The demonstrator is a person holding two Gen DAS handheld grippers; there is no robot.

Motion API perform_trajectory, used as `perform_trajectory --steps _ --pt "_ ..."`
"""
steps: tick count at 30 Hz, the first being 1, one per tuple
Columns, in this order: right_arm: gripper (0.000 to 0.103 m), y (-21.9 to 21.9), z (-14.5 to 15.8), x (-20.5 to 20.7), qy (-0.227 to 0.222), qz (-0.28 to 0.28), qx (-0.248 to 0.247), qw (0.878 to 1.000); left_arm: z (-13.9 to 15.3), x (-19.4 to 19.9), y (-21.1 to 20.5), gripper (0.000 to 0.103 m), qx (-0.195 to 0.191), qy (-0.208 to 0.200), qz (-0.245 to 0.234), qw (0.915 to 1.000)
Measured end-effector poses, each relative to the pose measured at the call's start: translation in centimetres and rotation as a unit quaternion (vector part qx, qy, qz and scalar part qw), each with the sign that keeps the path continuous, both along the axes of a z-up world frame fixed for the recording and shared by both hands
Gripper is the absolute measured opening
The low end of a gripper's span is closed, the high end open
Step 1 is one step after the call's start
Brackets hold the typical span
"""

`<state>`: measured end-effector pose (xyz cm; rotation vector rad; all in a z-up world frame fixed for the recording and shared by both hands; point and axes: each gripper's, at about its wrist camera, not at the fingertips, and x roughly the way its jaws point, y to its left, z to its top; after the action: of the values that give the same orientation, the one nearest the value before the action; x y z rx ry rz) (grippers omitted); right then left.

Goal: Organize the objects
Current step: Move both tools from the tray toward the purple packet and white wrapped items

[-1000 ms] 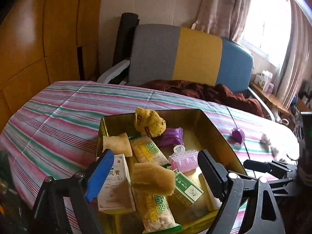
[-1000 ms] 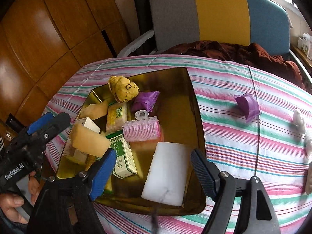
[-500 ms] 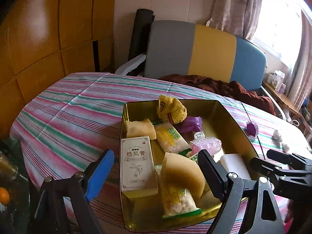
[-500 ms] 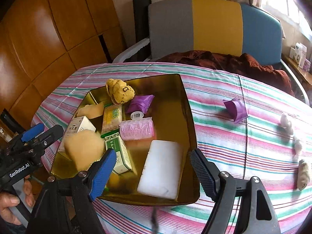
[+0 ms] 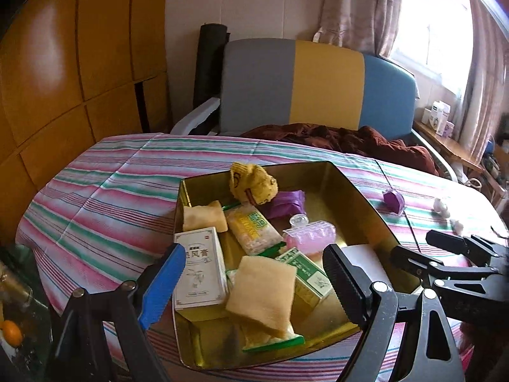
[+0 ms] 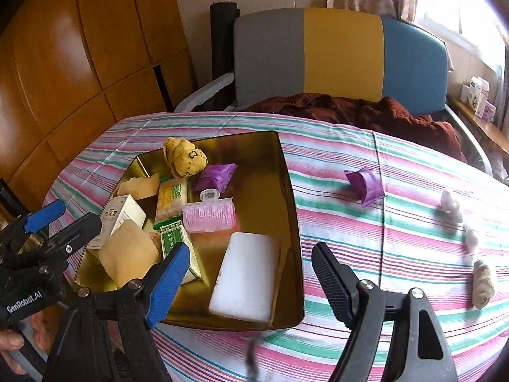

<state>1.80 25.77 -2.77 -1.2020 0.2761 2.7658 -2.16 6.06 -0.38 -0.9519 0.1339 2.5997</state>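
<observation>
On the striped tablecloth (image 6: pixel 366 248) we see a gold tray (image 6: pixel 286 222) with a white block (image 6: pixel 245 281), a pink roller (image 6: pixel 210 215), a yellow plush (image 6: pixel 184 157) and small boxes. A purple packet (image 6: pixel 366 184) lies on the cloth at 2 o'clock from the tray, well apart. Our left gripper (image 5: pixel 254 283) tilts down over the tray's near side, fingers spread and empty. Our right gripper (image 6: pixel 251 280) hangs above the white block, also wide apart, holding nothing.

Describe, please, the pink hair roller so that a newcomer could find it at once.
Start at the gold tray on the striped tablecloth. Near its middle, just beyond the white block, lies the pink hair roller. It is the only ridged, translucent pink cylinder; its neighbours are boxes, packets and sponges.
</observation>
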Motion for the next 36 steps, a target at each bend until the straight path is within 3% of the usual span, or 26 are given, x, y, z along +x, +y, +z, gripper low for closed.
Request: perform_trajectory --steps 21,36 --pt "0.08 3.5 0.3 1.6 0.004 -0.042 0.006 0.999 0.1 2.0 4.3 0.088 -0.027 0.004 -0.059 0.9979" --pt "0.08 10.2 -0.9 3.8 -0.025 -0.12 -0.019 0.992 -0.2 3.2 8.6 0.088 -0.04 0.002 -0.125 0.9914"
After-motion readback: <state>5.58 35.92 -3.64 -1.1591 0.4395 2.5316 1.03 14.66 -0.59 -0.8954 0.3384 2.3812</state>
